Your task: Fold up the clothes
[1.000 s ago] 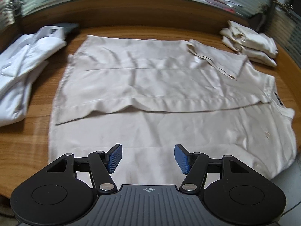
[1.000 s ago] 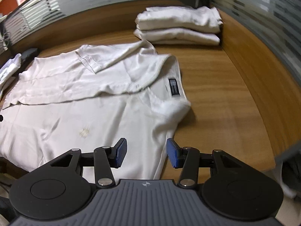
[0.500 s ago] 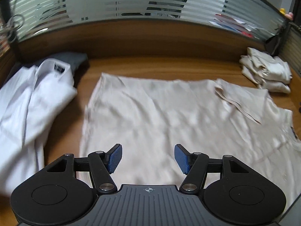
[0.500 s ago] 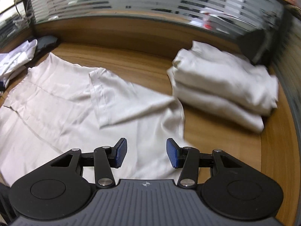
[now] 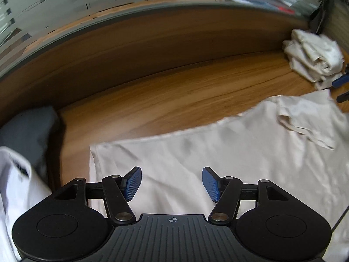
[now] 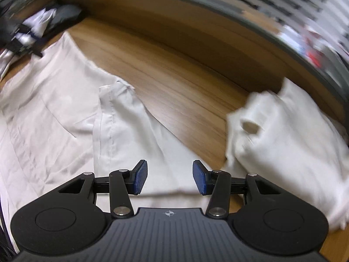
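A cream short-sleeved shirt (image 5: 218, 152) lies spread flat on the wooden table (image 5: 174, 96). My left gripper (image 5: 171, 183) hovers open over its far left corner, nothing between the blue pads. The shirt's folded-in sleeve (image 6: 115, 126) shows in the right wrist view. My right gripper (image 6: 169, 180) stands open above the shirt's (image 6: 50, 113) far edge beside that sleeve, pads apart with only cloth below. The right gripper's blue tip (image 5: 340, 80) peeks in at the right edge of the left wrist view.
A stack of folded cream shirts (image 6: 288, 135) sits at the table's far right, also the stack (image 5: 314, 61) in the left wrist view. A white shirt (image 5: 15, 185) and dark grey cloth (image 5: 28, 131) lie left. A raised wooden back wall (image 5: 152, 43) borders the table.
Both grippers have swept from the shirt's near edge across to its far edge. Each has rolled as it went. Their openings look the same.
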Tool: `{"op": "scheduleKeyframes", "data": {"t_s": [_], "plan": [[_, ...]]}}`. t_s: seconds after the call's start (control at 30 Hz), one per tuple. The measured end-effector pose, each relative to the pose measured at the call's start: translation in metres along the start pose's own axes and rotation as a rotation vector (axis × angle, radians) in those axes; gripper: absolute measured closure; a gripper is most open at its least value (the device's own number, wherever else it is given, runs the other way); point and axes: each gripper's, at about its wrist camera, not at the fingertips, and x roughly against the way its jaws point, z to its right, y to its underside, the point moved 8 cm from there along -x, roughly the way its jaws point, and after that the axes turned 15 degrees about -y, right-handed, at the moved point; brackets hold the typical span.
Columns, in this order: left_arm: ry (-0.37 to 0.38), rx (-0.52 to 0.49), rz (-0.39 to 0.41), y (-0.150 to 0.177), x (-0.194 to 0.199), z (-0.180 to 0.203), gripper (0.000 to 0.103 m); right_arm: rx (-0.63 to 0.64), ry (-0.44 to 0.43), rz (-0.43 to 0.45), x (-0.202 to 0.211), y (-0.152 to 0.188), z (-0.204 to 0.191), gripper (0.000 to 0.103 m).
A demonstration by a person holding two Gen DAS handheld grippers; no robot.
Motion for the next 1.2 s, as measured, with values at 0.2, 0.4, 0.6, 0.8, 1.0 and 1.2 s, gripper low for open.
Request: {"op": "scheduleKeyframes", "data": {"t_s": [0.2, 0.4, 0.6, 0.8, 1.0, 1.2], "plan": [[-0.071, -0.059, -0.02, -0.016, -0.03, -0.028, 0.037, 0.119, -0.094, -0.05, -0.054, -0.046, -0.007, 0.051], [-0.101, -0.115, -0.039, -0.022, -0.048, -0.059, 0.031, 0.227, -0.186, -0.101, -0.098, -0.089, -0.012, 0.051], [-0.065, -0.159, -0.069, -0.026, -0.062, -0.074, 0.03, 0.296, -0.242, -0.164, -0.121, -0.114, -0.011, 0.051], [0.036, -0.198, -0.086, -0.033, -0.069, -0.062, 0.031, 0.281, -0.262, -0.185, -0.115, -0.116, -0.002, 0.051], [0.055, -0.237, -0.095, -0.032, -0.078, -0.059, 0.067, 0.345, -0.294, -0.225, -0.125, -0.115, -0.015, 0.051], [0.095, -0.231, -0.093, -0.027, -0.069, -0.054, 0.095, 0.385, -0.318, -0.26, -0.136, -0.116, -0.022, 0.061]]}}
